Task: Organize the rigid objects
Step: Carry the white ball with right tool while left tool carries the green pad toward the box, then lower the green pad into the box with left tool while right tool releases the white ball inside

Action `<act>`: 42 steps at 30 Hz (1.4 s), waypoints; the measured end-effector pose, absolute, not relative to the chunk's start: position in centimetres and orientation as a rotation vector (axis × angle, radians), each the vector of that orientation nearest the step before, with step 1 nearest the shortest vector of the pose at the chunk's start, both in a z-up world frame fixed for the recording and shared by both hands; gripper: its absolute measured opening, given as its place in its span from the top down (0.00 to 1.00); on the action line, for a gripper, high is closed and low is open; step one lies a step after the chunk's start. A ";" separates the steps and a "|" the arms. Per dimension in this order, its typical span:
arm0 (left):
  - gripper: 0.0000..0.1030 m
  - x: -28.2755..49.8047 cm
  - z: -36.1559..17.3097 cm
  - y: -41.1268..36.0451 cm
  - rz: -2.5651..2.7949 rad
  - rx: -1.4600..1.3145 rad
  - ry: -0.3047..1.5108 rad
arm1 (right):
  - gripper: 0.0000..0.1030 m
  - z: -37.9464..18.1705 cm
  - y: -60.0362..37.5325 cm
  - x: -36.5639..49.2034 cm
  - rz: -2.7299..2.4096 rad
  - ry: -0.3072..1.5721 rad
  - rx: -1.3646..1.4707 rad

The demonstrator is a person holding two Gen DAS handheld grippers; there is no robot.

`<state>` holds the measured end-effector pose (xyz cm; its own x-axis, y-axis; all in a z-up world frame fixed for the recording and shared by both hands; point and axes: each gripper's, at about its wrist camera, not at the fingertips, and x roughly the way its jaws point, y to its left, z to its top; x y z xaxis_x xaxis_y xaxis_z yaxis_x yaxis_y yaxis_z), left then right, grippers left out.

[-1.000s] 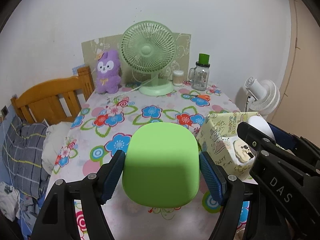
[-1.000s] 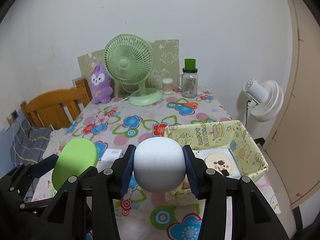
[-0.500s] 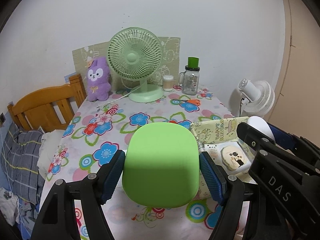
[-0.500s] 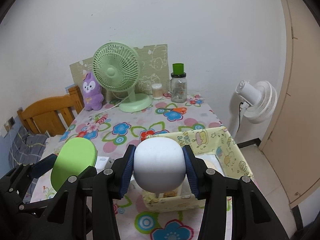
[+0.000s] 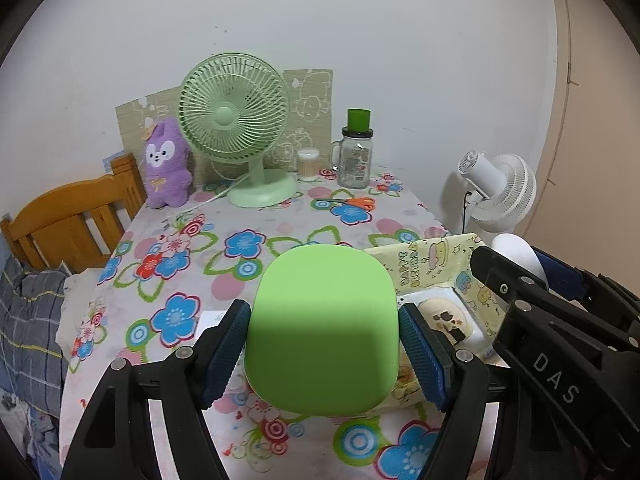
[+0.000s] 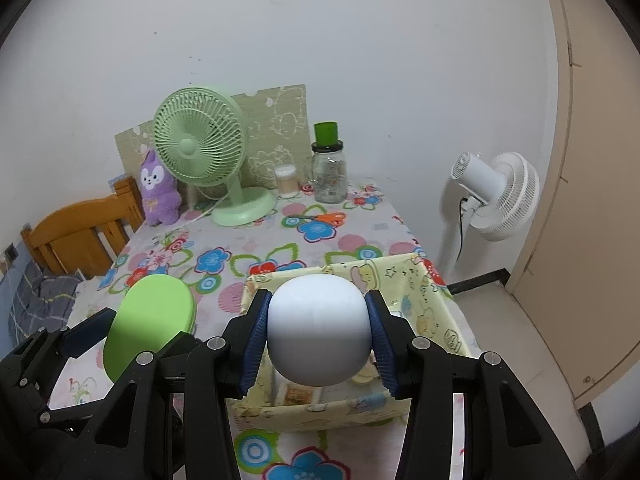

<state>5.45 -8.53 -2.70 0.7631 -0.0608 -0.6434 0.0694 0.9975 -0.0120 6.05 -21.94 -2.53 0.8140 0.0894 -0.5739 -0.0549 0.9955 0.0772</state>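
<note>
The left gripper squeezes a green rounded case between its two blue pads, up in the air above the flowery tablecloth. The right gripper is just beside it on its right and squeezes a white rounded object the same way. Right under and ahead of the white object sits a yellow cartoon box with its top open; its near wall is below the right gripper and some small things lie inside. The box stands close to the table's right edge. Ahead of both grippers the cloth is bare for a long way. Far ahead, by the wall, stand a green fan, a purple plush toy and a glass jar.
</note>
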 end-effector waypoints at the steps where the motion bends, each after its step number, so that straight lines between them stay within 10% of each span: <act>1: 0.25 5.6 -2.8 -8.7 -0.074 0.010 0.701 | 0.51 -2.6 -22.2 6.2 0.075 0.615 0.056; 42: 0.25 13.2 -9.0 -17.7 -0.167 0.071 0.862 | 0.51 -8.6 -29.2 13.5 0.049 0.750 0.095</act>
